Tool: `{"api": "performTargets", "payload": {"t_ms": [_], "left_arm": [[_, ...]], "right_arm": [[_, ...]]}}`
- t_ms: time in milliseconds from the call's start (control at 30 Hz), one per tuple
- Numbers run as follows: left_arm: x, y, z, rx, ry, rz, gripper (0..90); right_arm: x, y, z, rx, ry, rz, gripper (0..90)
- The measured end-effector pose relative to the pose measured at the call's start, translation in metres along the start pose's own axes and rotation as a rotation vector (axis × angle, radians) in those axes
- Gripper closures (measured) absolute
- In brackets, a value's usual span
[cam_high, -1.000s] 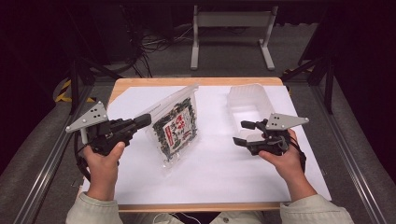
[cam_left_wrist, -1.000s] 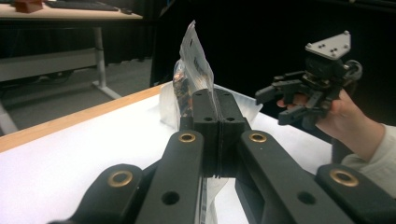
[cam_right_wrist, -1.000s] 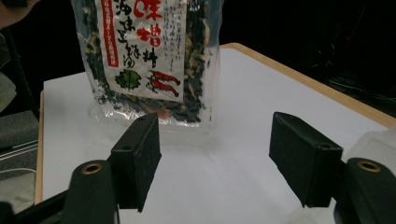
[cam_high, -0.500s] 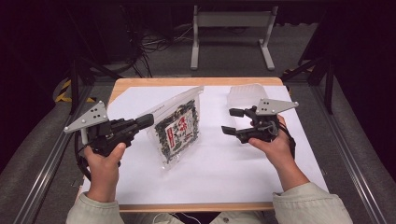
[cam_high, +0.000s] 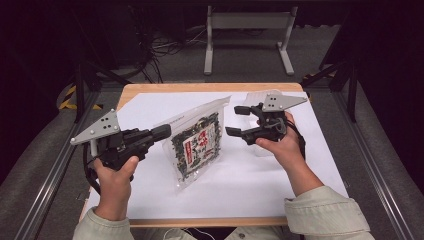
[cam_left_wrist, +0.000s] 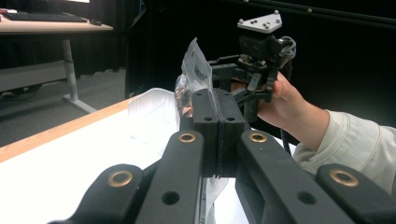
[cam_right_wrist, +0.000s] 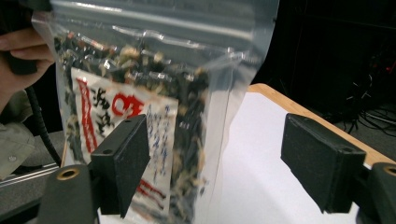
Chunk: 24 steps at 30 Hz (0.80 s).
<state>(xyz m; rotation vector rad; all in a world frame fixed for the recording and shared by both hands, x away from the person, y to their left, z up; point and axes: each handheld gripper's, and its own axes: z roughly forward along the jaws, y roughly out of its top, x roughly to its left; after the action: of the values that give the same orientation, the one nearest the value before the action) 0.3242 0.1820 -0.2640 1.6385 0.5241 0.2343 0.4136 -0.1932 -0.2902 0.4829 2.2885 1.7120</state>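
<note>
A clear bag (cam_high: 196, 145) of dark dried food with a red-and-white label is held up off the table (cam_high: 150, 89) by the left gripper (cam_high: 162, 132). The jaws of that gripper are seen pressed fully together on the bag's side edge, the thin film being pinched between the pads, as the left gripper view shows with the bag (cam_left_wrist: 196, 70) rising above the closed jaws. The bag hangs tilted over the white sheet (cam_high: 250, 180) that covers the table, nearer the left edge than the right, its sealed top turned toward the far edge and its bottom toward the near edge.

The right gripper (cam_high: 239, 121) is held just beside the bag's right side, above the sheet, its jaws spread wide and having just been opening. Nothing is gripped by them. In the right gripper view the bag (cam_right_wrist: 154, 116) is seen close ahead, standing behind the left pad and reaching partway into the gap; the right pad stands well clear of it, and no pressing on the film can be made out.

A second clear plastic piece (cam_high: 260, 97) lies flat on the sheet near the far right corner, partly covered by the right gripper. In the left gripper view the right gripper (cam_left_wrist: 233, 74) is seen beyond the bag.
</note>
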Motion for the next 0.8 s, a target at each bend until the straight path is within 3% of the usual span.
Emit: {"api": "performTargets", "payload": {"t_ms": [600, 733, 800], "left_arm": [[-0.007, -0.003, 0.01, 0.001, -0.056, 0.002, 89.5], [-0.006, -0.004, 0.01, 0.0, -0.052, 0.003, 89.5], [-0.005, -0.005, 0.01, -0.005, -0.034, 0.009, 89.5]], "right_arm": [[-0.001, 0.005, 0.02, -0.092, 0.105, -0.004, 23.6], [0.001, 0.005, 0.02, -0.093, 0.139, -0.019, 32.4], [0.002, 0.006, 0.019, -0.081, 0.138, -0.05, 39.8]]}}
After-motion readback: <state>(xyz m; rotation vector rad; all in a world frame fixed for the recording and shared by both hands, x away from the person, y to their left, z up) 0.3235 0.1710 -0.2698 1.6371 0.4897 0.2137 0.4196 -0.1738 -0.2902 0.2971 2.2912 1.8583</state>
